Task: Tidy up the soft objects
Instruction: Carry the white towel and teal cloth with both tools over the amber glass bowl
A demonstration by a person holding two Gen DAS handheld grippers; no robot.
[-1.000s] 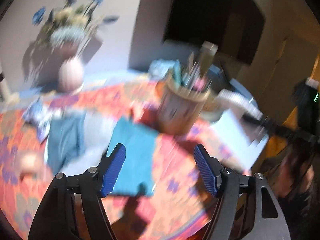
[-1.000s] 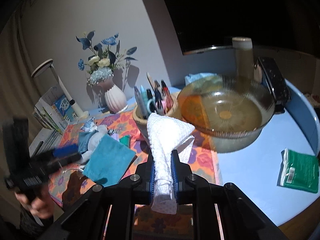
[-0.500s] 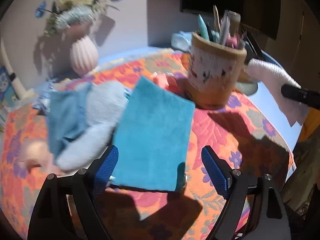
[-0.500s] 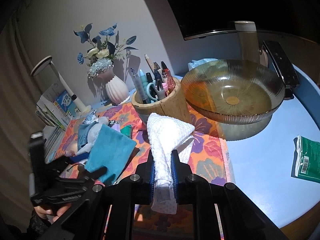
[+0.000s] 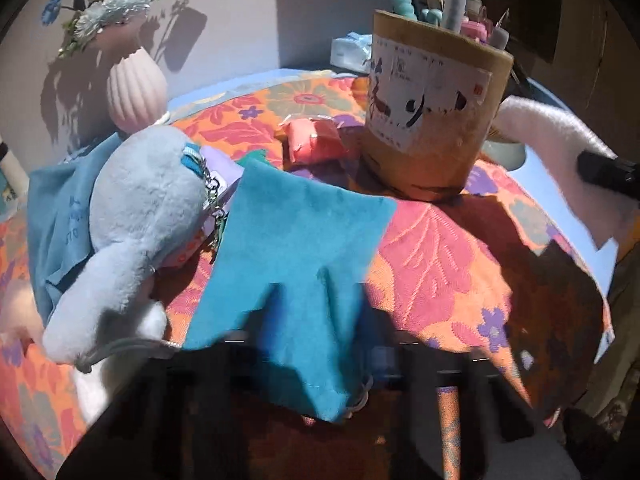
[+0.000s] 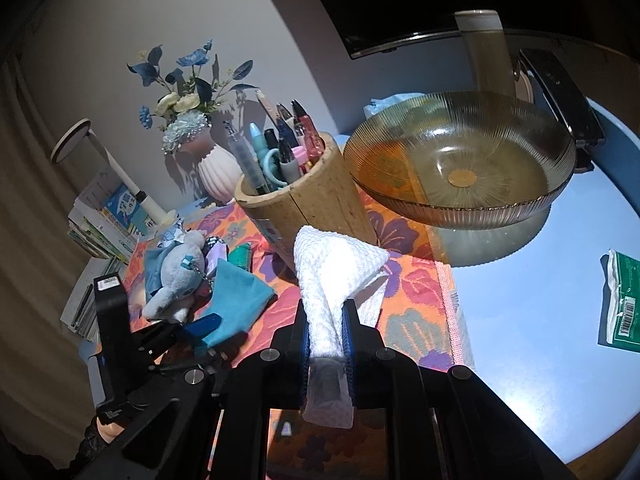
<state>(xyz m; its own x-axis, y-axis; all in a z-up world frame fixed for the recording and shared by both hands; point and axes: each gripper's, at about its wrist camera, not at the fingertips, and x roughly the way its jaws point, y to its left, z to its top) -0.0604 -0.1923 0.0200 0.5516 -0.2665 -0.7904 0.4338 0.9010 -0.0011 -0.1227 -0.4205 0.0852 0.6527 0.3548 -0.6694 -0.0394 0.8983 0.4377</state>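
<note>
A teal cloth (image 5: 296, 232) lies on the flowered mat (image 5: 440, 264), puckered up at its near edge. My left gripper (image 5: 308, 352) is closing its jaws there, and the cloth is pinched between the blurred fingers. From the right wrist view its blue fingertip (image 6: 204, 322) sits on the teal cloth (image 6: 236, 296). A grey-blue plush toy (image 5: 136, 216) rests on a light blue cloth (image 5: 52, 208) just left of it. My right gripper (image 6: 327, 320) is shut on a white waffle cloth (image 6: 336, 264), held above the mat's right side.
A wooden pen holder (image 6: 308, 208) stands behind the cloths, a pink pouch (image 5: 316, 142) beside it. A ribbed glass bowl (image 6: 460, 160) sits to the right on the blue table. A vase (image 5: 136, 92) of flowers is at the back left, a green packet (image 6: 624, 300) far right.
My left gripper came down onto the teal cloth and went from wide open to closed on its near edge, bunching it. The right gripper sank a little, still holding the white cloth.
</note>
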